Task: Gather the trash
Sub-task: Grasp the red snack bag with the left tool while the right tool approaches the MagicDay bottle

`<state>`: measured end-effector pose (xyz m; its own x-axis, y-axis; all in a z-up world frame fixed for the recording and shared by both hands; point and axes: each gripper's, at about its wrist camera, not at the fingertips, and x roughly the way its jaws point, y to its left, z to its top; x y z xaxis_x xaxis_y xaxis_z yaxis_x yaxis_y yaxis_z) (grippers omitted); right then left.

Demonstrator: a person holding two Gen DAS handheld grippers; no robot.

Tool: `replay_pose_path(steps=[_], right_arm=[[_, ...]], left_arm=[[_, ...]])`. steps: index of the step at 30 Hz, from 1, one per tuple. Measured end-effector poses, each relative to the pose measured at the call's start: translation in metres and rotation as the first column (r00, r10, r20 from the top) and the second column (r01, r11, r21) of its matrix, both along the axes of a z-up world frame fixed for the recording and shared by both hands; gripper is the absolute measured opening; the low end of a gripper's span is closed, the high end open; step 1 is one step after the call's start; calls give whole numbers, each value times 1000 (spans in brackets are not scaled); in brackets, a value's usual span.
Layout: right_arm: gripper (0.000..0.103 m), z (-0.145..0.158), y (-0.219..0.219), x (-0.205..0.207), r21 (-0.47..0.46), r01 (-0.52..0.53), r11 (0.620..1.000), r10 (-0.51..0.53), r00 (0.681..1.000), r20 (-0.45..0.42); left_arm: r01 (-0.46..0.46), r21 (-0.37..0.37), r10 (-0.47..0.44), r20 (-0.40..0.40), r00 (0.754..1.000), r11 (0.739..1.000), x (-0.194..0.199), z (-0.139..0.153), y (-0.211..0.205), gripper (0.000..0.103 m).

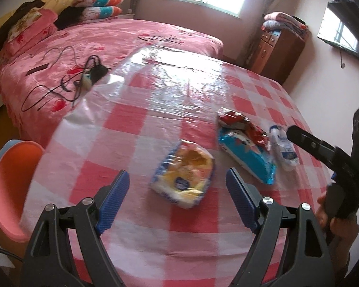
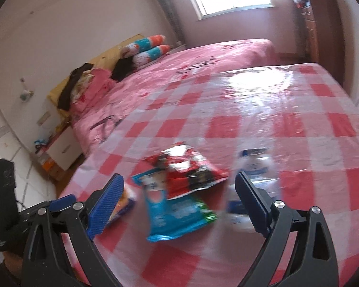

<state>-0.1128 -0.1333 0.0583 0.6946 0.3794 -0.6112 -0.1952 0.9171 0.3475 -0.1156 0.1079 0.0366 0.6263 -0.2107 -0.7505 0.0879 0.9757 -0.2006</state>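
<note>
Fingers of the left gripper (image 1: 177,186), black with ribbed blue pads, stood wide apart over the table and gripped nothing. Between them, toward twelve o'clock in the left wrist view, lay a yellow and blue plastic snack packet (image 1: 184,179) flat on the red and white checked plastic tablecloth (image 1: 131,129), clear of both pads.

At two o'clock from that packet lay a blue foil snack bag (image 1: 247,157). A crumpled red foil wrapper (image 1: 239,123) overlapped its far end. Just beside these, at three o'clock, lay a clear plastic bottle with a white and blue label (image 1: 283,148) on its side. One black finger of the right gripper (image 1: 308,142) reached in above the bottle; whether it touched the bottle could not be told.

In the right wrist view, the right gripper (image 2: 179,191) likewise stood open and empty. The blue bag (image 2: 177,215) and red wrapper (image 2: 189,172) lay between its fingers, untouched. The bottle (image 2: 256,165), blurred, lay at one o'clock, partly behind the right-hand finger. The yellow and blue packet (image 2: 124,203) showed partly behind the left-hand finger.

Beyond the table stood a bed under a pink patterned cover (image 1: 112,40), with black cables (image 1: 67,83) lying on it. An orange plastic chair (image 1: 14,181) stood at nine o'clock from the left gripper.
</note>
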Motion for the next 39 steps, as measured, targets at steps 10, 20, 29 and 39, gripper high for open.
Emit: replay_pose_path(steps=[10,20,29,39], right_arm=[[92,-23,-35,16,-107,92,990,-104,988,-112],[75,-33,-33,23,-127,50,991,-69,986,-150],[61,-36,-32,28,-197,43,979,-70,989,-129],[62,-37,-71,34,-182,141,973,-166,977,-130]], left_arm=[[72,-62,-73,-20,997,995,9,8,-37,83],[58,-180,-72,-69,995,982,47,10,-67,83],[30,-177,-49,-103,993,984,83,0,-92,83],[16,-59,-24,-141,990,998,109,-14,-122,83]])
